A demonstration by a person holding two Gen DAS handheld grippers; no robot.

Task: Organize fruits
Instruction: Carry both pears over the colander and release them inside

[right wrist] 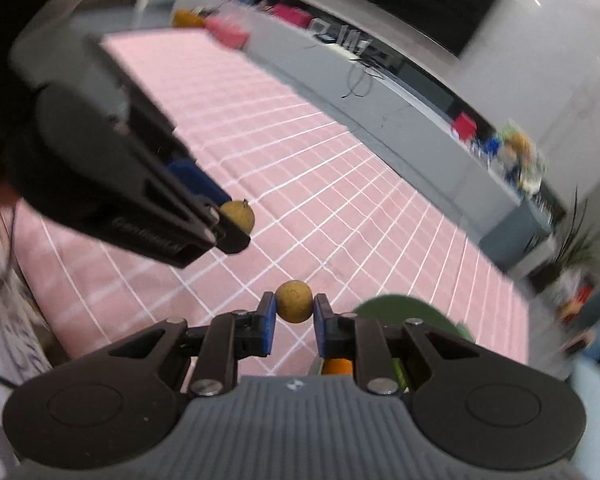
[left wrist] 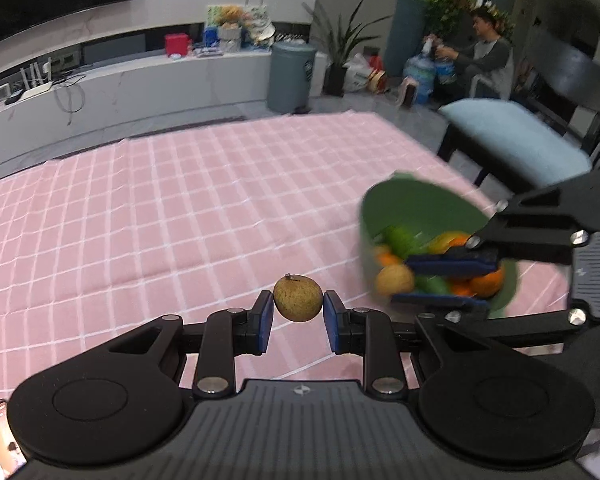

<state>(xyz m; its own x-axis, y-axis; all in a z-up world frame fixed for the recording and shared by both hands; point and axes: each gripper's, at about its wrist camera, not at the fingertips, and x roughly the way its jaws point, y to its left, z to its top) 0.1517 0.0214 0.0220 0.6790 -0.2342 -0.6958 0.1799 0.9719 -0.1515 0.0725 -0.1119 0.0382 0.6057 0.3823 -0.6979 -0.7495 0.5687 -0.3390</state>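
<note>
1. The left gripper (left wrist: 298,308) is clenched on a small brown speckled fruit (left wrist: 298,298), a blue pad pressing each side, so the fruit hangs clear above the pink checked cloth (left wrist: 180,208) of the bench.
2. The right gripper (right wrist: 295,310) grasps a second, rounder brown fruit (right wrist: 294,301) in the same side-to-side pinch.
3. In the left view, the right gripper sits over the green bowl (left wrist: 404,204), which already holds oranges, green fruits and another brown one; the bowl shows just beneath the right fingers (right wrist: 269,322) in the right view.
4. My judgement: both fruits are held aloft for sorting, either drawn from the bowl or bound for it; I cannot tell which.
</note>
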